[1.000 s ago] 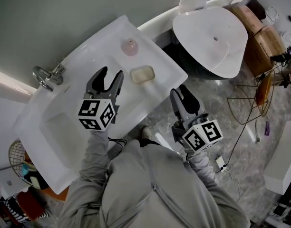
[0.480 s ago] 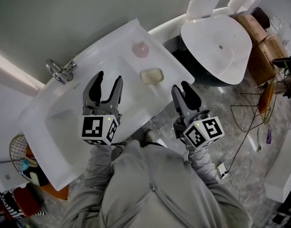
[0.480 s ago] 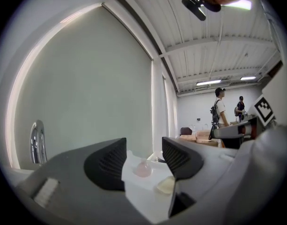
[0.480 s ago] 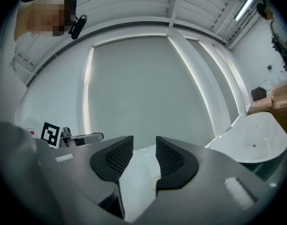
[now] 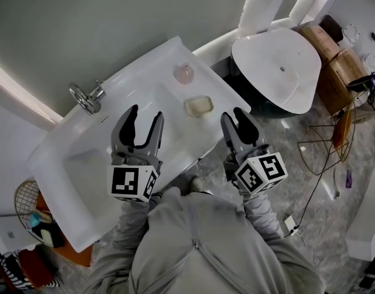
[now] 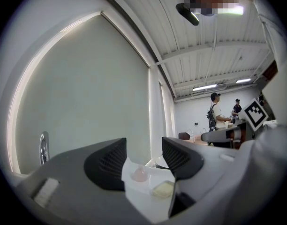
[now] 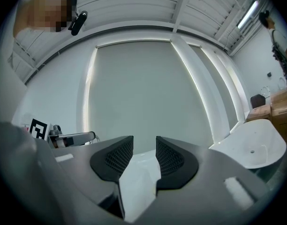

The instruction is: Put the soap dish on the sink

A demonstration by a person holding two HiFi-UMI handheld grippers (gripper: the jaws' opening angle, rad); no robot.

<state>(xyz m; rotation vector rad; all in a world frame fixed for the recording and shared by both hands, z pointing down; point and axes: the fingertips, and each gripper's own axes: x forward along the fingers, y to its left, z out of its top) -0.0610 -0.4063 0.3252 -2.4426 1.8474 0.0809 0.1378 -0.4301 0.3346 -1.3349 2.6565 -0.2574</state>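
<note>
Now the soap dish (image 5: 198, 106) is sitting on the flat right-hand deck of the white sink (image 5: 71, 182), near the front edge, and its inside is showing pale yellow. A small pink object (image 5: 183, 73) is standing on the same deck, farther back toward the wall, near the dish but apart from it.

The left tongs (image 5: 144, 116) are hovering over the sink, between the basin and the dish. Their jaws are spread wide and are gripping nothing. In the left gripper view the dish and the pink object are showing in the gap beyond the jaws, clear of them.

The right tongs (image 5: 234, 117) are hanging just off the sink's front right corner, above the floor. Their jaws are parted by a narrower gap and nothing is lying between them. Only white sink surface is showing past them in the right gripper view.

A chrome faucet (image 5: 86, 97) is sitting at the back of the basin by the wall. A white tub (image 5: 279, 66) is standing to the right of the sink, and brown boxes (image 5: 334, 48) are lying beyond it.
</note>
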